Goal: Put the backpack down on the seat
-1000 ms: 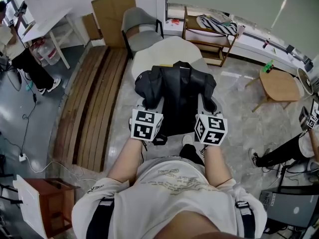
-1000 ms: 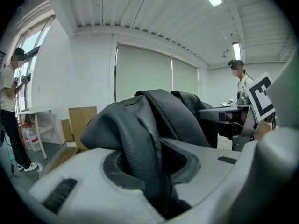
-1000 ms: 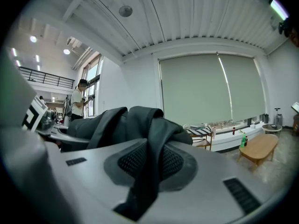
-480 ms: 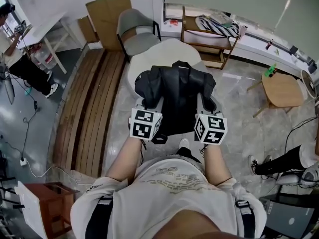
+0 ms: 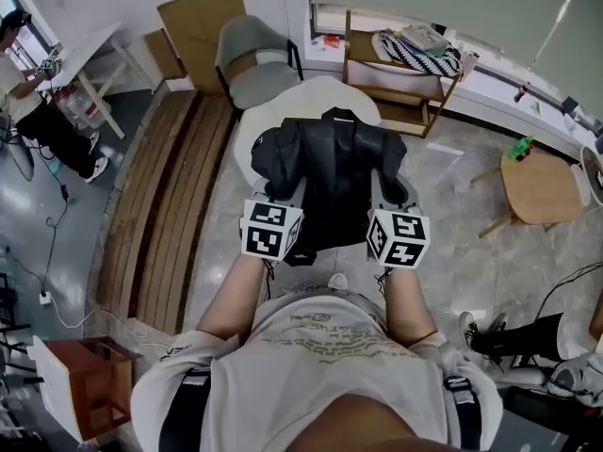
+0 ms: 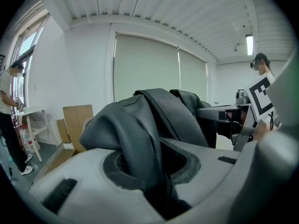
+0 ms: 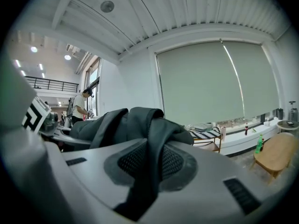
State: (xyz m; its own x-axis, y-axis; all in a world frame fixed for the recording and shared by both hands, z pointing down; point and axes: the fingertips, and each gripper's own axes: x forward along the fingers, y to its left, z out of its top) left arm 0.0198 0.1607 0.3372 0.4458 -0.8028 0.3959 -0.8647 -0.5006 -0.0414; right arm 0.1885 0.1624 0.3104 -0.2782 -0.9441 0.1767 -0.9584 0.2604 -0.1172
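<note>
Left gripper [image 5: 285,194] is clamped tight on a fold of the black backpack [image 5: 330,168], and right gripper [image 5: 390,190] pinches a strap. The backpack hangs between them, the white round seat [image 5: 283,111] just beyond, underneath.

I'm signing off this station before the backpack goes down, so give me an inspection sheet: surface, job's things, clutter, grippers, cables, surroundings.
Surface: white seat, partly hidden by the load; the visible part is bare.
Job's things: backpack, black, held over the seat; whether it touches the seat cannot be told.
Clutter: nothing seen on the seat.
Grippers: left hand-held gripper shut on a backpack fold; right hand-held gripper shut on a backpack strap.
Cables: white cable on the floor, far left.
Surroundings: grey chair, wooden planks, cardboard, wooden shelf, round side table; a person at the left.
</note>
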